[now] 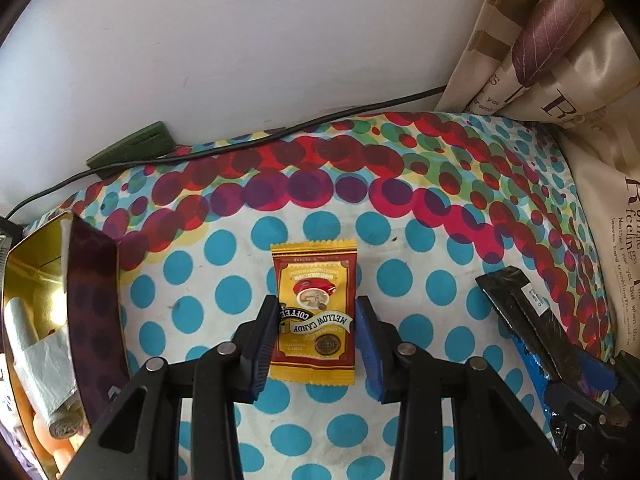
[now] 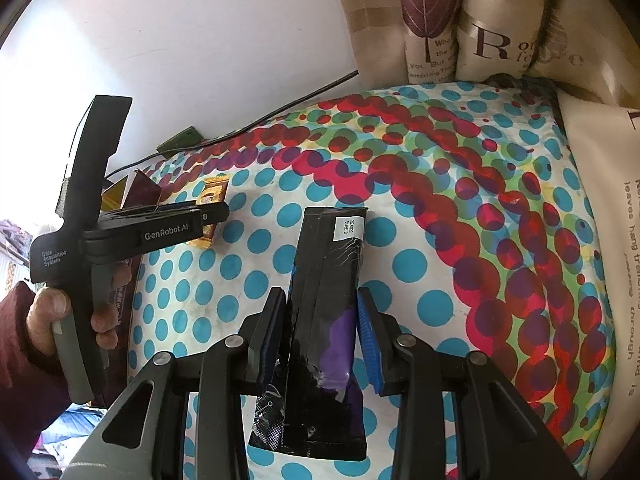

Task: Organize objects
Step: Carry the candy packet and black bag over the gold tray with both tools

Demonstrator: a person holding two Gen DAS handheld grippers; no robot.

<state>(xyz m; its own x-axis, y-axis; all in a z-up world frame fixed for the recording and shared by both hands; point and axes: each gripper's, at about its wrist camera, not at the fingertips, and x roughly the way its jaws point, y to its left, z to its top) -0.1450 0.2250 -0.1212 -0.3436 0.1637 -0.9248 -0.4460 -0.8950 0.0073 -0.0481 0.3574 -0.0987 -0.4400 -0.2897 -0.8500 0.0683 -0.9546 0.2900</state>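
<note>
The right gripper (image 2: 320,332) straddles a long black packet (image 2: 326,292) lying on the dotted cloth (image 2: 460,208), its fingers spread with small gaps on both sides. Farther left, a hand (image 2: 72,316) holds the left gripper (image 2: 208,216) over a yellow candy packet (image 2: 212,196).

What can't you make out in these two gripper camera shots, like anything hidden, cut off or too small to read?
- Gold tin, left wrist view: cut off by the left edge, so its contents show only partly.
- Coffee candy packet, left wrist view: fine print too small; whether the left gripper pads touch it is unclear.
- Black snack packet, right wrist view: white label too small; right gripper fingers hide its sides.
- Curtain: lettering broken by folds.
</note>
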